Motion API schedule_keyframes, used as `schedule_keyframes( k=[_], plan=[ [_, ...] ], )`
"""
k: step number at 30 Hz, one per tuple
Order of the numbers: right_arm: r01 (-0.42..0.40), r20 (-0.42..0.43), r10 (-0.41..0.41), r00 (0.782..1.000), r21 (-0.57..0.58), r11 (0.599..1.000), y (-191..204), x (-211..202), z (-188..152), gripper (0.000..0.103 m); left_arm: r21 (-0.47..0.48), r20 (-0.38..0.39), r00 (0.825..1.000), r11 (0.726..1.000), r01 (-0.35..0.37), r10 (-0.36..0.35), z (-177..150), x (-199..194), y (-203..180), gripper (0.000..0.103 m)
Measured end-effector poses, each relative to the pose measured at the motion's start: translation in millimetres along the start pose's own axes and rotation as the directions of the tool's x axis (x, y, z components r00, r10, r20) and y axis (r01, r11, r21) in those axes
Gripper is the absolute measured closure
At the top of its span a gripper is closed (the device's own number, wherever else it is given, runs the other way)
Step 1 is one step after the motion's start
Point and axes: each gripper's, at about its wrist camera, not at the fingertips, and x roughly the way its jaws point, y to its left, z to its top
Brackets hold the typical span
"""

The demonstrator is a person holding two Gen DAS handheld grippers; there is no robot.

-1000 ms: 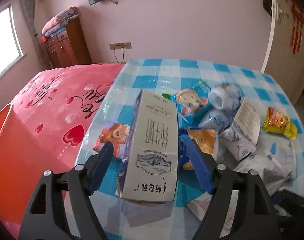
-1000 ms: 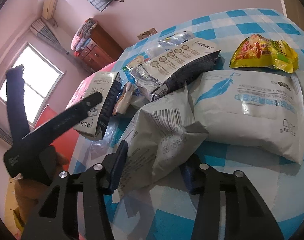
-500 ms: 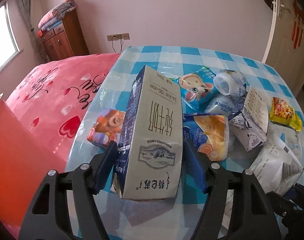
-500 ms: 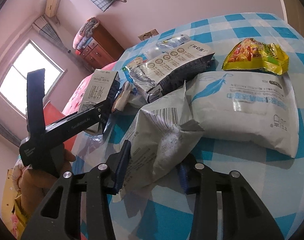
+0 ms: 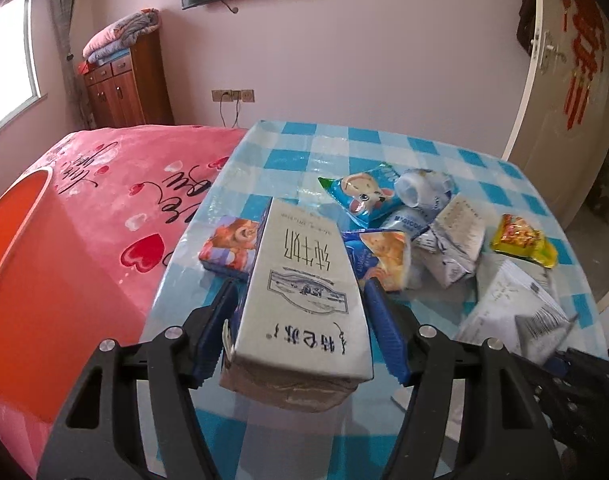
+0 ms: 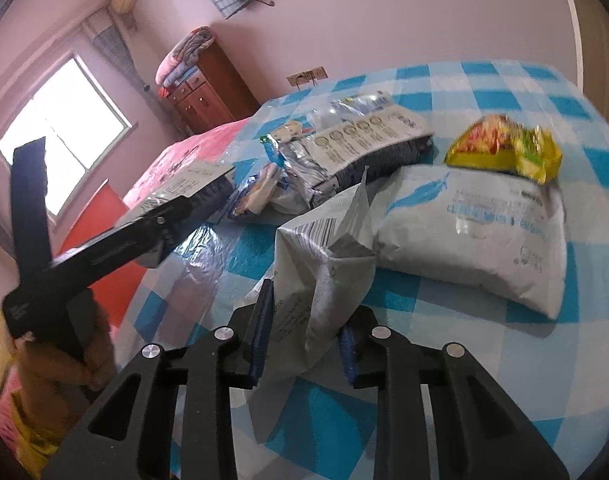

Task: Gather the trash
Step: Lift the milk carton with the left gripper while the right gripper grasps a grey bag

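The left gripper (image 5: 300,328) has its blue pads pressed against both long sides of a grey milk carton (image 5: 304,292), which is tipped back with its printed face up and its base lifted clear of the checked table (image 5: 304,152). The right gripper (image 6: 306,332) is closed narrowly on a crumpled white bag (image 6: 328,252) with a barcode, whose upper end stands up between the pads while its lower edge seems to touch the cloth. Just beyond the carton lie a small cartoon box (image 5: 230,246) to the left and a blue snack pack (image 5: 382,254) to the right. Farther back are a blue mouse packet (image 5: 364,196), a crushed pale bottle (image 5: 422,188), and a silver pouch (image 5: 454,240). A yellow wrapper (image 5: 522,240) lies near the right edge. In the right wrist view a large white pack (image 6: 476,232) with a feather print lies just behind the held bag, and the yellow wrapper rests against its far edge. Left of the table is a pink bed (image 5: 104,200), with an orange bin (image 5: 8,248) nearer the camera.
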Motion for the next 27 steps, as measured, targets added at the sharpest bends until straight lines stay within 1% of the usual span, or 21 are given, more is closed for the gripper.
schedule_keyframes(
  k=[2,9,16,19,22,24,27],
  plan=[
    [0.021,0.011,-0.021,1.0,-0.043,0.999,7.5,-4.4,-1.8,0.074,-0.004,0.008,1.0,1.0,0.014,-0.014,-4.9,-8.5,1.7,0.037],
    [0.036,0.034,-0.033,0.999,-0.098,0.995,22.5,-16.1,-4.3,0.075,-0.021,0.028,0.997,0.997,0.071,-0.071,-18.5,-28.5,5.5,0.038],
    [0.044,0.063,-0.036,0.997,-0.131,0.99,37.0,-28.1,-0.3,0.075,-0.052,0.023,0.994,0.992,0.111,-0.11,-26.9,-32.8,13.6,0.038],
    [0.048,0.067,-0.039,0.997,-0.134,0.99,39.7,-30.2,1.2,0.075,-0.058,0.002,0.992,0.991,0.123,-0.123,-32.9,-32.5,16.4,0.038],
    [0.052,0.068,-0.044,0.997,-0.136,0.989,40.8,-29.8,0.4,0.075,-0.043,-0.037,0.99,0.99,0.132,-0.134,-46.0,-28.2,14.9,0.038],
    [0.054,0.065,-0.046,0.997,-0.136,0.989,41.5,-28.7,-0.5,0.075,-0.033,-0.073,0.99,0.992,0.122,-0.124,-53.6,-19.3,12.7,0.038],
    [0.057,0.063,-0.049,0.997,-0.135,0.989,41.8,-27.8,-1.1,0.075,-0.013,-0.101,0.99,0.996,0.093,-0.094,-61.6,-8.6,10.4,0.038]
  ],
)
